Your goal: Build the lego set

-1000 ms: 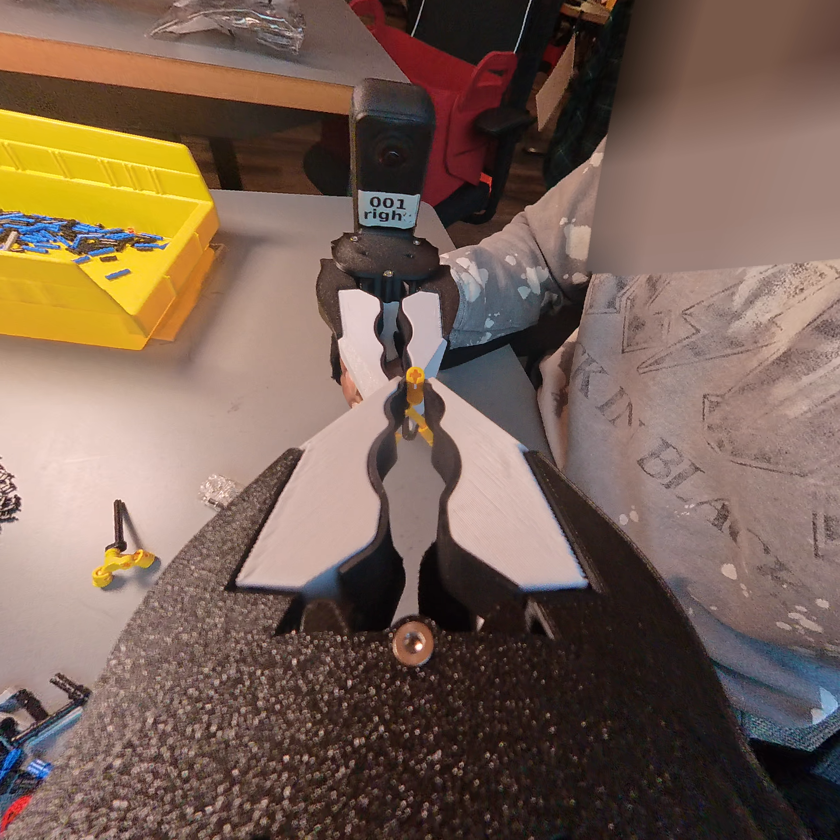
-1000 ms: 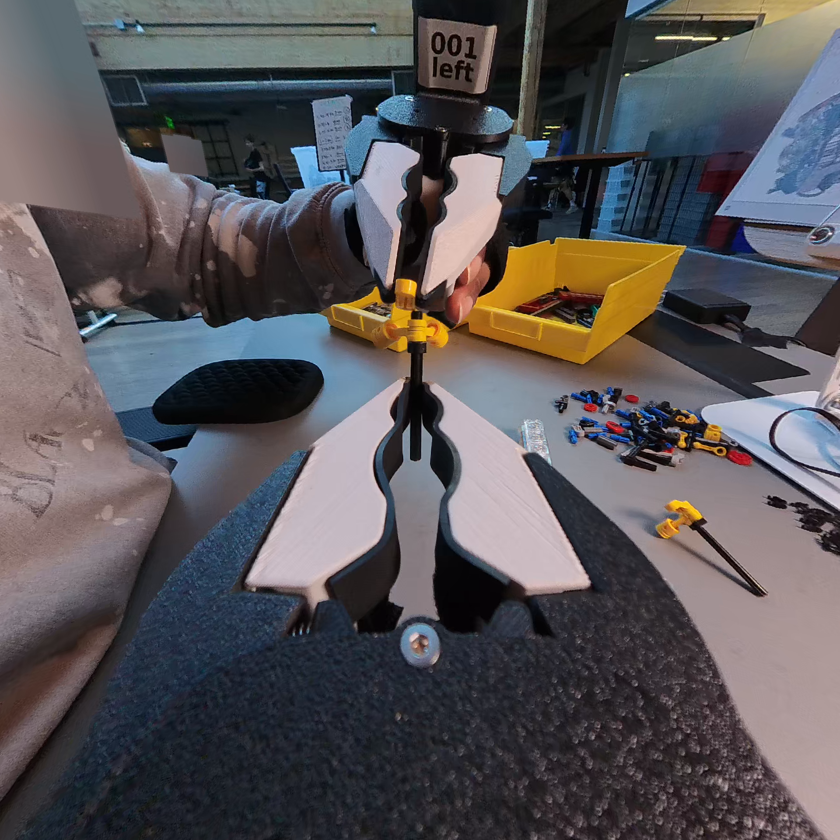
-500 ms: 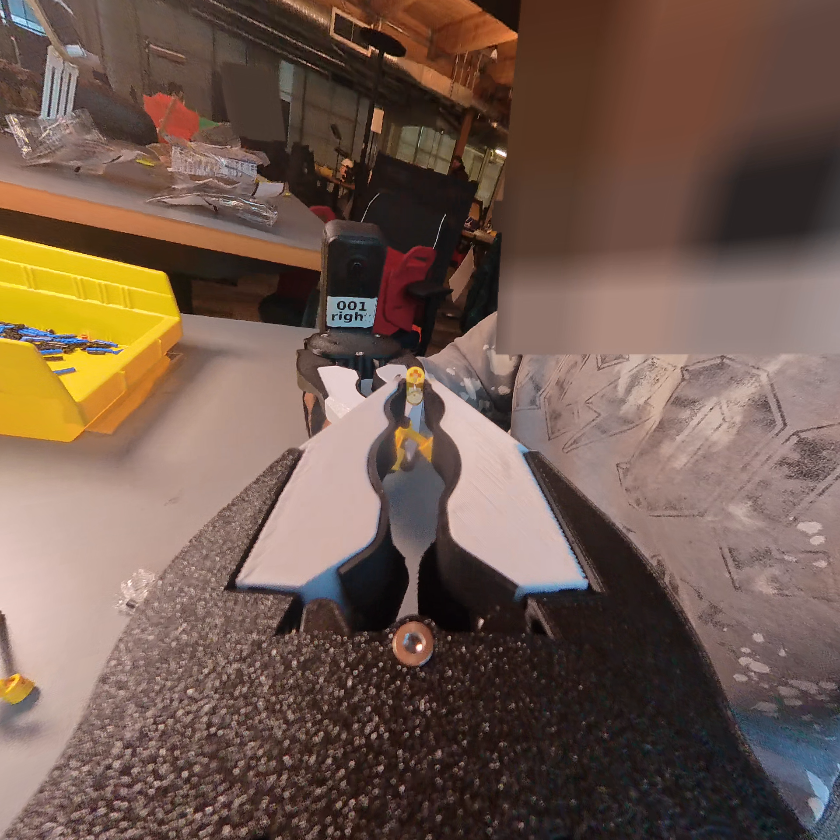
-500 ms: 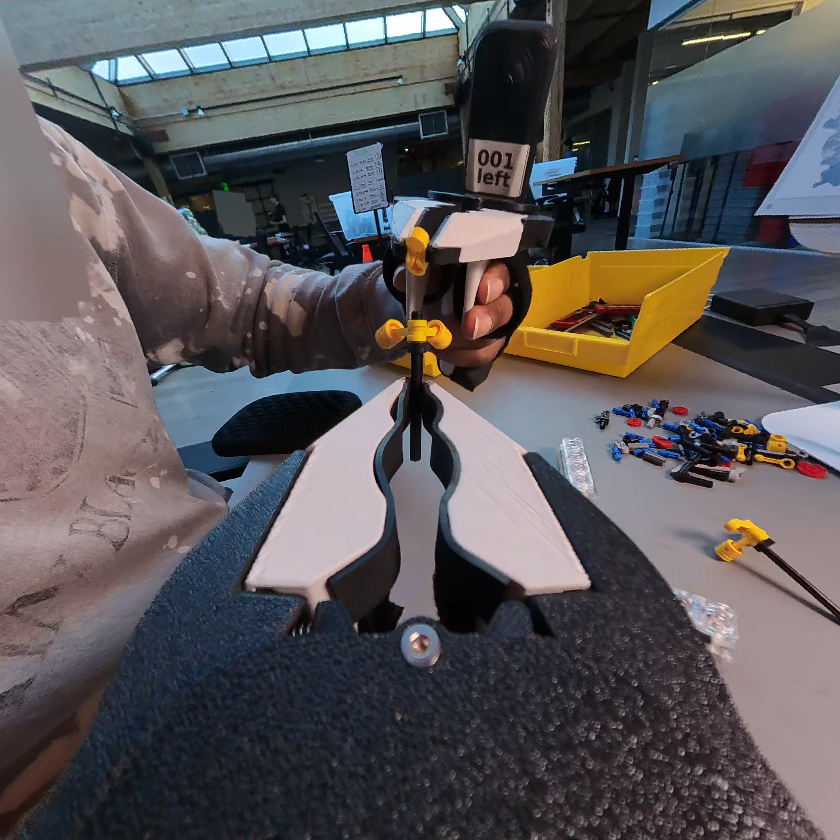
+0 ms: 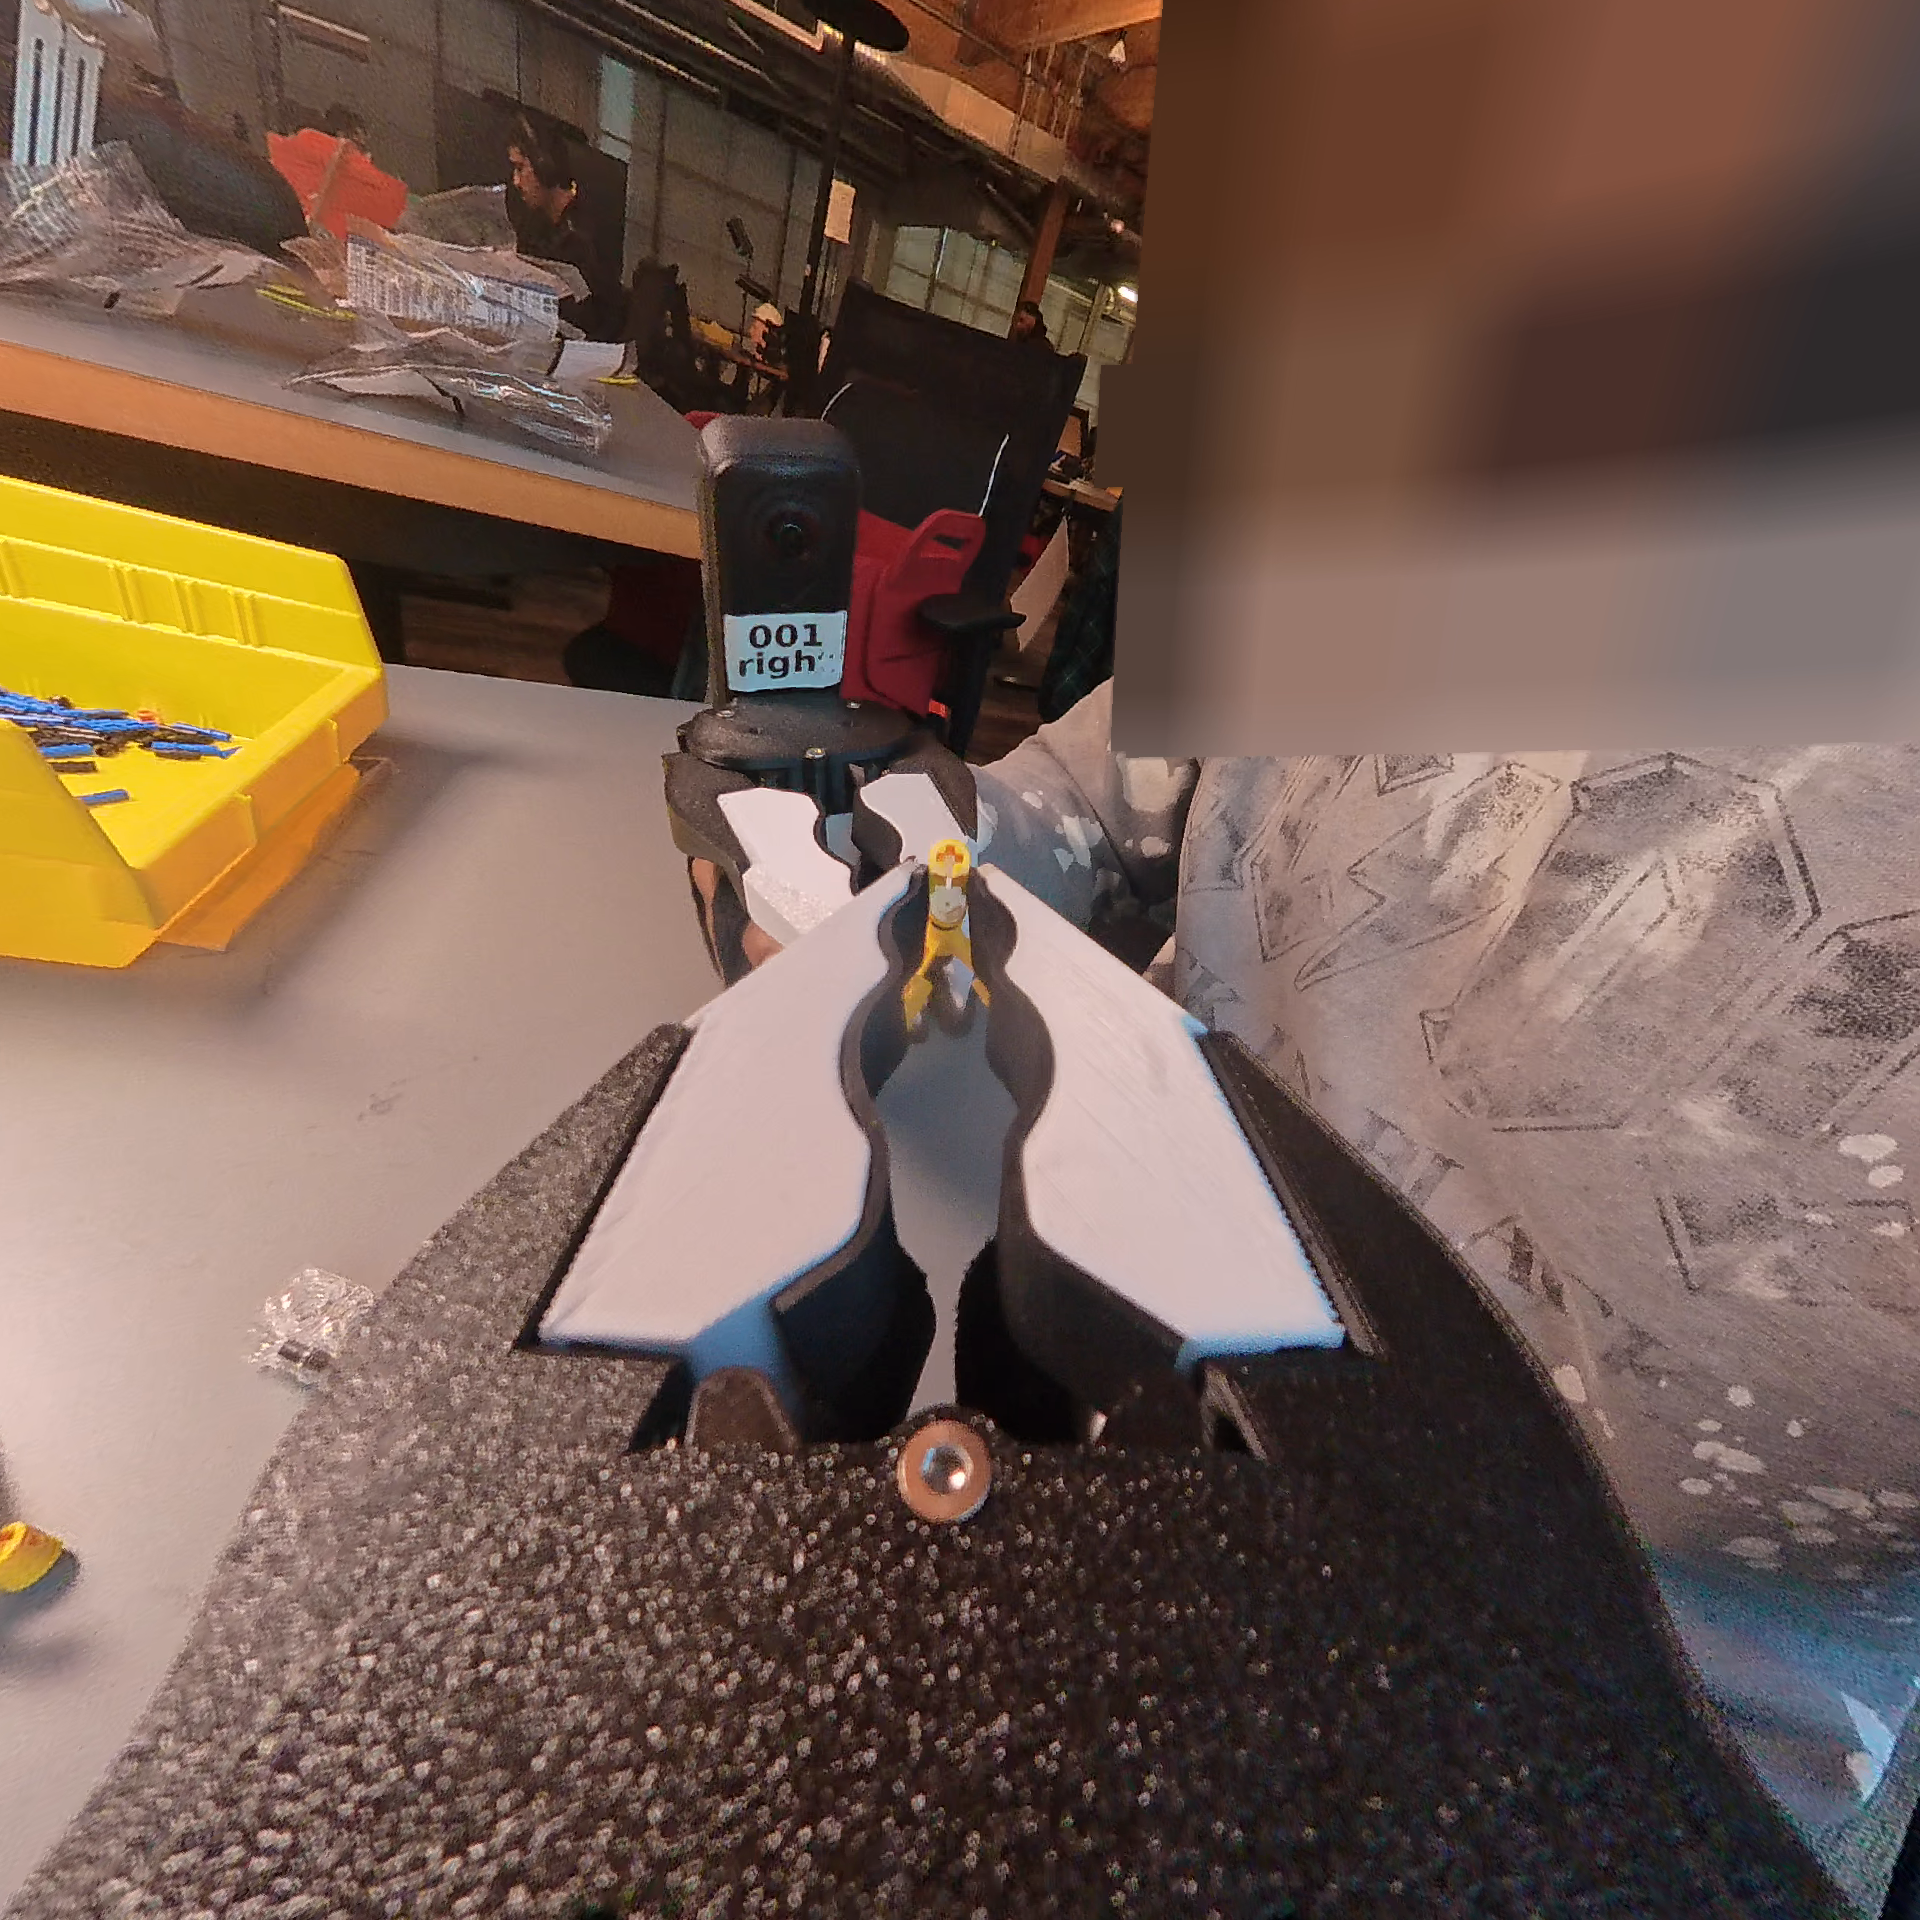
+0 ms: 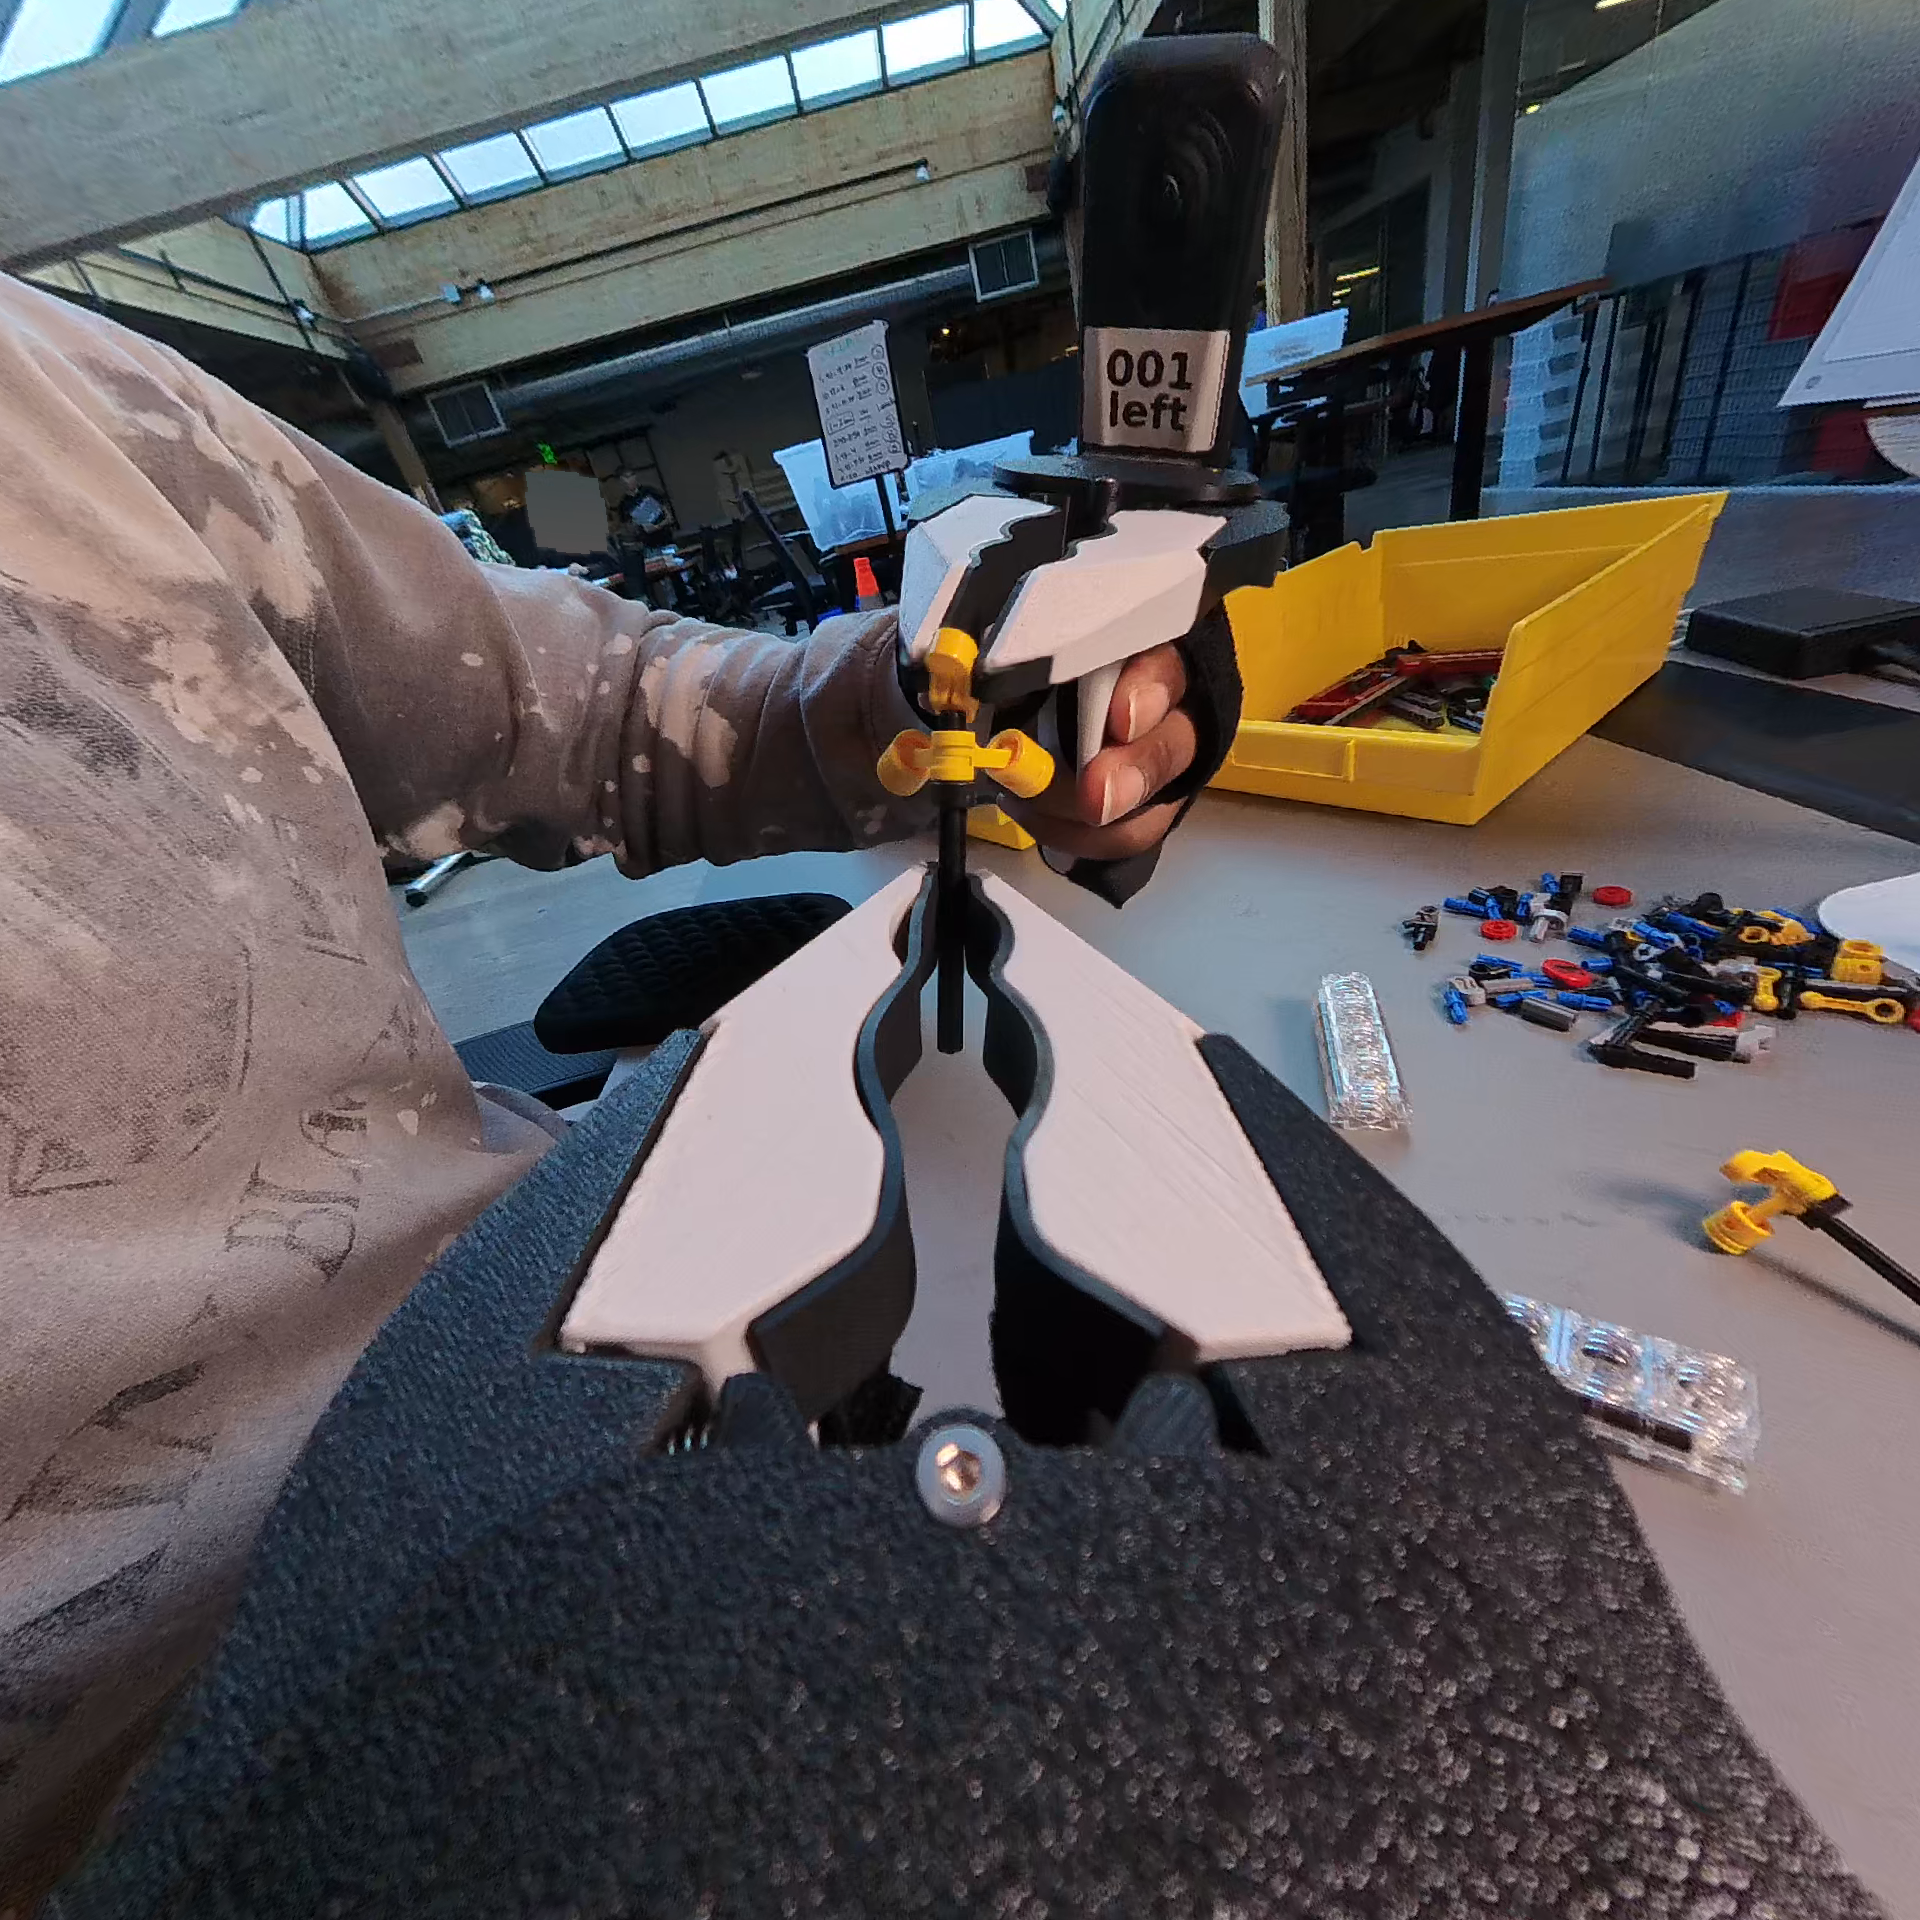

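Observation:
A thin black axle (image 6: 948,977) stands upright above the grey table (image 6: 1455,1143). It carries a yellow cross-shaped connector (image 6: 966,764) and a yellow bush (image 6: 951,675) at its top. My right gripper (image 6: 948,894) is shut on the axle's lower part. My left gripper (image 5: 948,883) is shut on the yellow bush (image 5: 948,857), with the connector (image 5: 940,971) just under its tips. In the right wrist view the left gripper (image 6: 951,665) reaches in from above. In the left wrist view the right gripper (image 5: 847,831) shows behind the fingertips.
A yellow bin (image 5: 208,831) of blue and black parts stands at left. Another yellow bin (image 6: 1455,644), a pile of small parts (image 6: 1662,977), two clear bricks (image 6: 1356,1049) (image 6: 1631,1382) and a second yellow-and-black axle piece (image 6: 1766,1210) lie at right. A black pad (image 6: 686,956) and the person's torso (image 5: 1558,1143) are close. The tips of both grippers are at nearly the same place.
Both grippers have tilted upward with the axle assembly still held between them. The left gripper has turned, now pinching the yellow bush from the side rather than straight down.

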Available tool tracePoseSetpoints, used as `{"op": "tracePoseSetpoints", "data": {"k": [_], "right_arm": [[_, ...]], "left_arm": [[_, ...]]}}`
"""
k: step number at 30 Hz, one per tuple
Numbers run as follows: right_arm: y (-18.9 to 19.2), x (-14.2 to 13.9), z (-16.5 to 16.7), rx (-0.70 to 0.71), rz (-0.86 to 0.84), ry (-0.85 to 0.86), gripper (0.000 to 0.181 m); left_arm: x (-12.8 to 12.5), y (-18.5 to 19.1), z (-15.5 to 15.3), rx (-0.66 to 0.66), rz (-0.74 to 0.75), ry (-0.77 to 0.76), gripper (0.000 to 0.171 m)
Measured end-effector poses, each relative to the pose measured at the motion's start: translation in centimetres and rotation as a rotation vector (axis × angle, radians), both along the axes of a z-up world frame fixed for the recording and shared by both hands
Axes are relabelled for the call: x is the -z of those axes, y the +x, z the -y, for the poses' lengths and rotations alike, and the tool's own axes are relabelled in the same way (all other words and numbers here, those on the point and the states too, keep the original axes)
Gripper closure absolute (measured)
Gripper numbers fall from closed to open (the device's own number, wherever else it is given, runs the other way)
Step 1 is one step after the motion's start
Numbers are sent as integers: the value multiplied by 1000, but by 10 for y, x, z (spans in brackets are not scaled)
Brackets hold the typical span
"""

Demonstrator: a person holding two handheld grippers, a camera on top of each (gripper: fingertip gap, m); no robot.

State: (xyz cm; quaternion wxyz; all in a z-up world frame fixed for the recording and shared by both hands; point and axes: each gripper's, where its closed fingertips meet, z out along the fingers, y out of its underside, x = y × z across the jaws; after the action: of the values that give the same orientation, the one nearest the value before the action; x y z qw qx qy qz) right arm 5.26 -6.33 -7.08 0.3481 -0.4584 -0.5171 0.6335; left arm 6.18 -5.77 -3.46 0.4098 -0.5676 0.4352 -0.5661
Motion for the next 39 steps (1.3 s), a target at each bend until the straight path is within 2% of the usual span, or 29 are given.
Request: {"op": "tracePoseSetpoints", "data": {"k": [5, 13, 17, 25, 29, 32, 35, 39], "right_arm": [[-1, 4, 3, -16, 18, 1, 178], [-2, 10, 7, -27, 44, 38, 179], [-1, 14, 12, -76, 68, 47, 178], [15, 23, 54, -393, 87, 10, 178], [18, 23, 64, -461, 84, -30, 180], [19, 24, 60, -451, 84, -32, 179], [20, 23, 57, -443, 78, -35, 179], [20, 23, 55, -435, 75, -37, 179]], "left_arm": [[4, 1, 3, 9, -54, 46, 164], [11, 1, 7, 42, -228, 174, 164], [15, 2, 13, 71, -281, 202, 164], [28, 14, 49, 258, -392, 262, 164], [30, 23, 64, 340, -422, 274, 164], [20, 25, 59, 295, -385, 284, 164], [6, 18, 45, 191, -311, 280, 164], [2, 0, 35, 66, -266, 272, 164]]}}
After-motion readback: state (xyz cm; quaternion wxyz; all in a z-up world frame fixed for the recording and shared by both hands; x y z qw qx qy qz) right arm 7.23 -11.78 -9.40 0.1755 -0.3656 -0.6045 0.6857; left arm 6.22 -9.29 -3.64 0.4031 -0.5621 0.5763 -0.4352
